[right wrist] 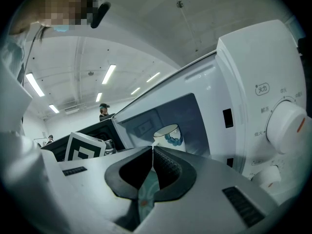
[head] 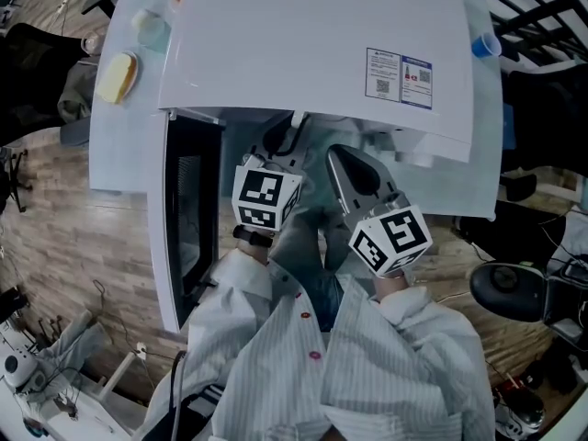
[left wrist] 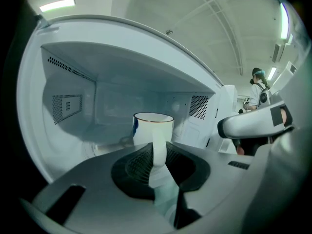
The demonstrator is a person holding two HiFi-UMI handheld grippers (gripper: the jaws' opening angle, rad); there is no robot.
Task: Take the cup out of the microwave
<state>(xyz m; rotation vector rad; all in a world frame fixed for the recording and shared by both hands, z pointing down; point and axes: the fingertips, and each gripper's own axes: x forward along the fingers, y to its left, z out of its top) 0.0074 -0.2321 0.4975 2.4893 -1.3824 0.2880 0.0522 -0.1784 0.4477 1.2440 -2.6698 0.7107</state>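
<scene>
The white microwave (head: 312,44) stands with its door (head: 184,219) swung open to the left. Inside the cavity (left wrist: 68,101) stands a white cup (left wrist: 152,126) with a blue pattern, upright. My left gripper (left wrist: 158,146) reaches into the cavity and its dark pads press on both sides of the cup's handle (left wrist: 158,155). In the head view the left gripper (head: 278,138) goes in under the microwave's top edge. My right gripper (right wrist: 152,149) hangs shut and empty just outside the opening, to the right of the left one (head: 344,159). The cup (right wrist: 168,135) shows beyond its tips.
The control panel with a round dial (right wrist: 285,128) is close on the right of the right gripper. On the table beside the microwave lie a yellow item (head: 118,76), a pale cup (head: 152,28) and a blue cup (head: 487,44). A person (left wrist: 258,84) stands far off.
</scene>
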